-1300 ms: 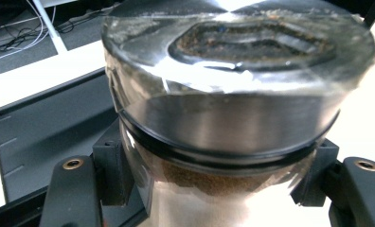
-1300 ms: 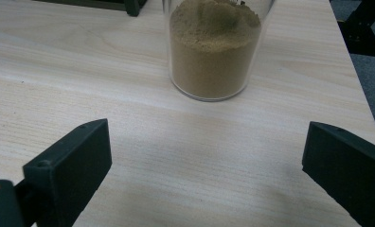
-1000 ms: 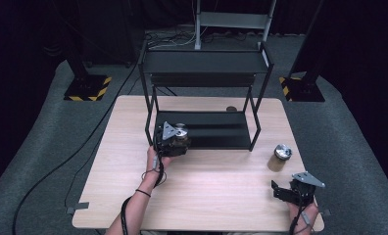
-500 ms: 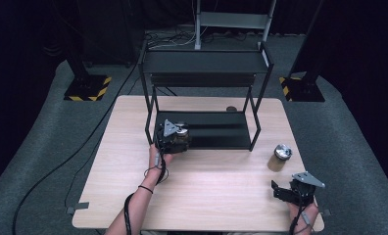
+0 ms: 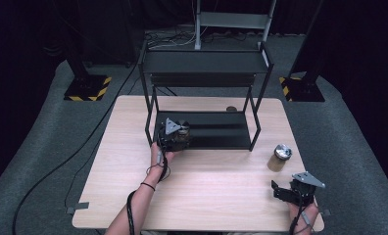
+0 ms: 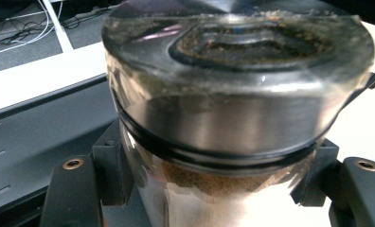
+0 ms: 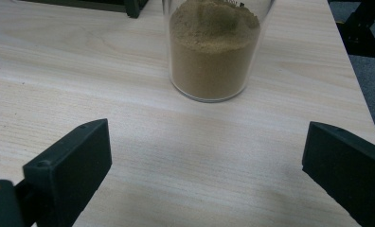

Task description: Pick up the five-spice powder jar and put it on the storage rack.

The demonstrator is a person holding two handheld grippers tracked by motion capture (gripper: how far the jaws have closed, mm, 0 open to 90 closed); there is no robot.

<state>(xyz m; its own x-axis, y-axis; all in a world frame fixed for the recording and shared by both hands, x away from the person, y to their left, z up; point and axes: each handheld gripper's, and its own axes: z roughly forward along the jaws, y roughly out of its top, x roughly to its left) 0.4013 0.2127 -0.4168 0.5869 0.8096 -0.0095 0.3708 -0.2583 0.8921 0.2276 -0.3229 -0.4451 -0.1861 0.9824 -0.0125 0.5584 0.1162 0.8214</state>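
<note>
My left gripper [image 5: 176, 136] is shut on a glass jar [image 5: 183, 132] of brown powder with a metal lid. It holds the jar at the front left of the black rack's lower shelf [image 5: 221, 134]. In the left gripper view the jar [image 6: 233, 109] sits between the two black jaws, whose pads [image 6: 112, 168] press on its glass below the lid. My right gripper [image 5: 286, 190] stands open near the table's front right corner with nothing between its jaws. A second jar of brown powder [image 5: 280, 156] stands on the table just ahead of the gripper. In the right gripper view that jar [image 7: 214, 52] stands beyond my right gripper [image 7: 204, 165].
The black two-tier metal rack [image 5: 204, 63] stands at the back middle of the wooden table [image 5: 206, 191]. A small dark round thing [image 5: 231, 108] lies on the table behind the rack. Cables run over the grey floor on the left.
The left gripper with its jar has edged slightly forward toward the lower shelf. The right gripper has stayed put.
</note>
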